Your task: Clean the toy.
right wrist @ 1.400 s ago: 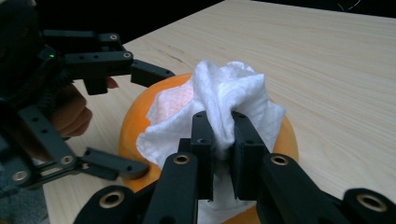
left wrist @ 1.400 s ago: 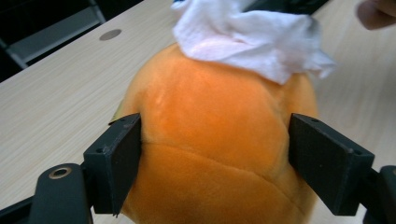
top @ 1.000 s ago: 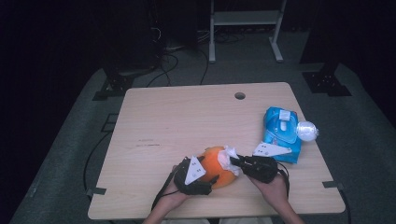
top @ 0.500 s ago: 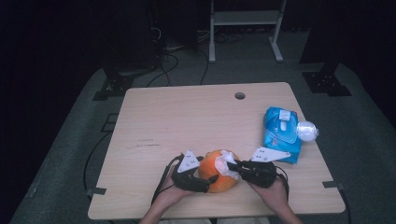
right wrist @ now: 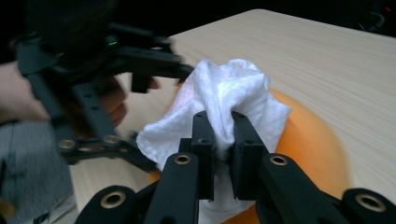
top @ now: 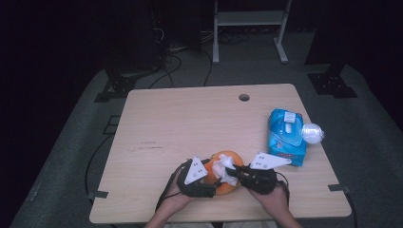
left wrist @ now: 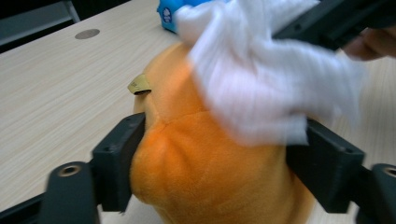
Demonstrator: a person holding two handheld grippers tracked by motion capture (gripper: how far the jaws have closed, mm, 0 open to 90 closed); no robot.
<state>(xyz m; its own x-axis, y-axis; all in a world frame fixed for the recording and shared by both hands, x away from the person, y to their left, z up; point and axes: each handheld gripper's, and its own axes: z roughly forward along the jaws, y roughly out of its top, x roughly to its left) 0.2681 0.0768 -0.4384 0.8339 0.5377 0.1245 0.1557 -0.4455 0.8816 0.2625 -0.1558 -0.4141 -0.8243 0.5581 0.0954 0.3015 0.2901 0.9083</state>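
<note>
An orange plush toy [top: 227,172] lies near the table's front edge, and my left gripper [top: 211,183] is shut on it; its black jaws press both sides of the soft body [left wrist: 205,172]. My right gripper [top: 234,174] is shut on a crumpled white wipe [right wrist: 224,100], which lies pressed on top of the orange plush toy [right wrist: 303,135]. The wipe [left wrist: 271,79] looks blurred in the left gripper view. Both hands meet at the toy, left gripper on its left, right gripper on its right.
A blue pack of wipes [top: 286,136] lies at the table's right edge, with a clear round ball [top: 312,133] against it. A cable hole [top: 244,97] sits near the far edge of the wooden table [top: 190,123]. A metal stand [top: 247,28] is behind.
Both grippers and the toy have drawn a little nearer the front edge. The wipe has slid across the top of the toy.
</note>
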